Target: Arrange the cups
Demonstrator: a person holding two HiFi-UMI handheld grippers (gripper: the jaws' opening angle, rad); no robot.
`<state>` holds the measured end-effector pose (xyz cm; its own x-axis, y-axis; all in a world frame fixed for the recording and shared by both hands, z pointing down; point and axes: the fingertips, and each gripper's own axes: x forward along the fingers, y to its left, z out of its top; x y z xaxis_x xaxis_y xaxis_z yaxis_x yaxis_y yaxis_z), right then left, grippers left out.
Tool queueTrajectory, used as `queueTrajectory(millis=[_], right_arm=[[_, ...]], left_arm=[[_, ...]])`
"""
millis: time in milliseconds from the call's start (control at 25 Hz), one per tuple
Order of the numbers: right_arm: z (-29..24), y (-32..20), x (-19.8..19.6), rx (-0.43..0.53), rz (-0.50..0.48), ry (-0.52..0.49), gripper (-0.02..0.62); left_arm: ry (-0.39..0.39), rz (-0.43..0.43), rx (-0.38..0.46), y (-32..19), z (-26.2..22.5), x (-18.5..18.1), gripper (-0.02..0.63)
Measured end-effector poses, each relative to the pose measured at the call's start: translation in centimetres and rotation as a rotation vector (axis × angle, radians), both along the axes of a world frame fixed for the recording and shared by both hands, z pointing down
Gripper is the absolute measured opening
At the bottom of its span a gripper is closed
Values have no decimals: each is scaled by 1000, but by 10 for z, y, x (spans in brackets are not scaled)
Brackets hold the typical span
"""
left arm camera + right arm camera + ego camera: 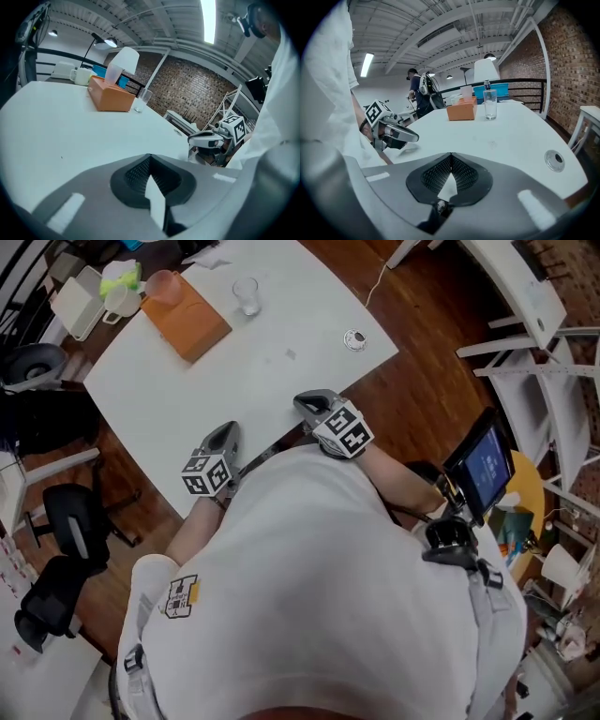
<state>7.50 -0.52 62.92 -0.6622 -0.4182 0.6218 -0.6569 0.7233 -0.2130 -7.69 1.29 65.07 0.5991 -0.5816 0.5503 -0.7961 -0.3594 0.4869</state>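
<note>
Seeing my left claw [226, 433] and right claw [307, 402] shut on nothing at the worktop's [187, 381] near edge, with the clear glass [247, 294] at twelve o'clock and the pink cup [167, 285] at eleven, both well away, I fear a long reach with unopened claws would knock them over

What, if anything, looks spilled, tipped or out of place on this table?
Nothing is spilled or damaged. The clear glass stands upright beside the orange box, and a pink cup sits on that box. The only stray item is a small round disc lying alone near the edge of the table, apart from the cups.
</note>
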Motion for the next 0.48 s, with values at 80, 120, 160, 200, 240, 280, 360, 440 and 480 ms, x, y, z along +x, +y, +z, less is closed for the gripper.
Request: queueTrajectory(millis=[80,120,160,200,240,280,360,440,480], right_arm=[[1,1,3,-3,11,0,0],[1,1,3,-4,13,-2,0],[1,1,3,-5,14,-3,0],[1,1,2,-5,13,-4,0],[0,0,1,-4,11,-5,0],[0,0,0,-3,10,-6,0],[0,0,0,-3,7,-9,0],[1,0,0,-6,6,-11,0],[2,-1,1,-8,5,-12,0]], left_arm=[[-4,7,-2,1,1,2,3],[-6,8,-1,1,0,2,3],[-7,9,2,1,-1,1,3],[-5,10,7,1,-3,1,3],[-1,9,12,0,-5,1,3],[5,5,15,0,-6,1,3],[16,-4,14,0,-8,1,3],[20,-13,10,0,-8,1,3],[20,-17,8,0,-7,1,3]])
